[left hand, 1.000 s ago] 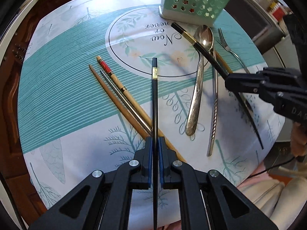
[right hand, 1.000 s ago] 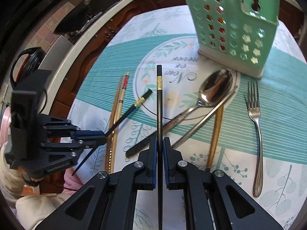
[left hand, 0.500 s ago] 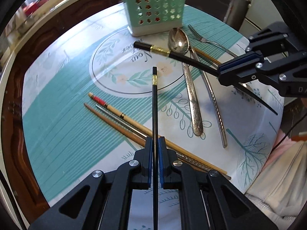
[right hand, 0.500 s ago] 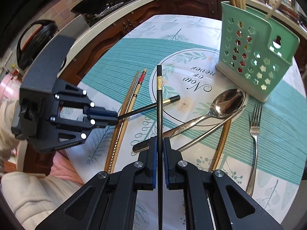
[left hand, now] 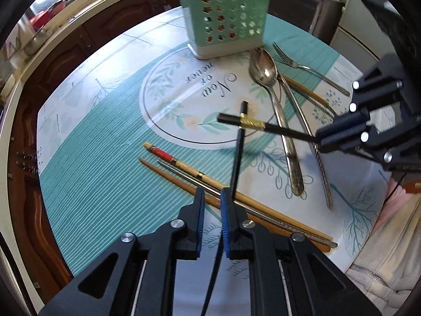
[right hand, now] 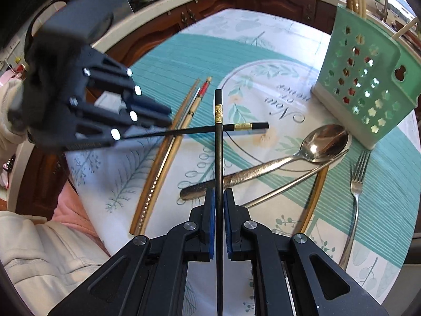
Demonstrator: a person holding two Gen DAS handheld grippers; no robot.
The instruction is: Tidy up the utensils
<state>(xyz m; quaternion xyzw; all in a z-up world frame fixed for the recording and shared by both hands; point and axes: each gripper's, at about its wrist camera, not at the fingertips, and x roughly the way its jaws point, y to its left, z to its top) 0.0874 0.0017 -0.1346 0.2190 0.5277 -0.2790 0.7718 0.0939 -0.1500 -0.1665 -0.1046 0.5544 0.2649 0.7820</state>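
Your left gripper (left hand: 211,197) has its jaws opening; the black chopstick with a gold band (left hand: 238,147) leans loose against the right-hand pad, no longer squeezed. Your right gripper (right hand: 217,197) is pressed together, pinching a second black gold-banded chopstick (right hand: 218,158). The two sticks cross in the air in front of the mint-green perforated plastic utensil holder (left hand: 226,18), which stands upright at the far side of the teal-and-white printed tablecloth (left hand: 105,184). Just below that holder lie a steel spoon (left hand: 273,105), a twisted steel chopstick (left hand: 315,152) and a steel fork (left hand: 310,69). Further from it lie a red-tipped bamboo chopstick (left hand: 184,164), a plain wooden chopstick (left hand: 168,175) and a thin metal one (left hand: 179,171), side by side.
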